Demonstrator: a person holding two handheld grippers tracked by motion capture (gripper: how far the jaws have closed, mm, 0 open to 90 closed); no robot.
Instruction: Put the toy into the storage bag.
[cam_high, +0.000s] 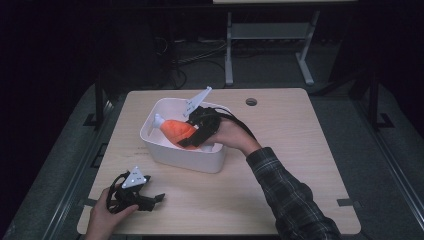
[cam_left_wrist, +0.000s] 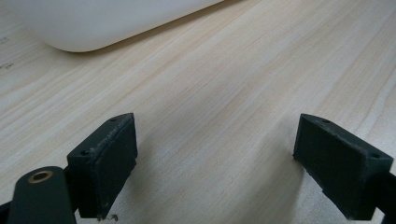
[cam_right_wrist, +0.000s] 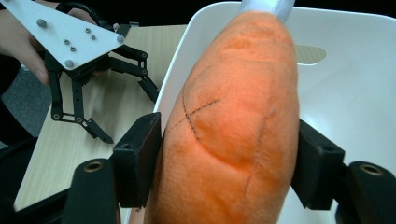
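Observation:
An orange plush drumstick (cam_high: 177, 130) with a white bone end lies tilted inside a white plastic bin (cam_high: 185, 161) near the table's middle. My right gripper (cam_high: 192, 140) reaches into the bin from the right. In the right gripper view its two pads sit against both sides of the plush drumstick (cam_right_wrist: 233, 93), with the bin's wall (cam_right_wrist: 355, 93) behind. My left gripper (cam_high: 155, 201) rests on the table at the front left, jaws wide apart with only bare wood between them (cam_left_wrist: 215, 158). A corner of the bin (cam_left_wrist: 93, 23) lies ahead of it.
The light wooden table (cam_high: 300, 150) has a round cable hole (cam_high: 251, 101) at the back. Its right half is bare. A grey desk frame (cam_high: 270, 45) stands on the dark floor behind. The left gripper (cam_right_wrist: 128, 116) and its hand appear left of the bin.

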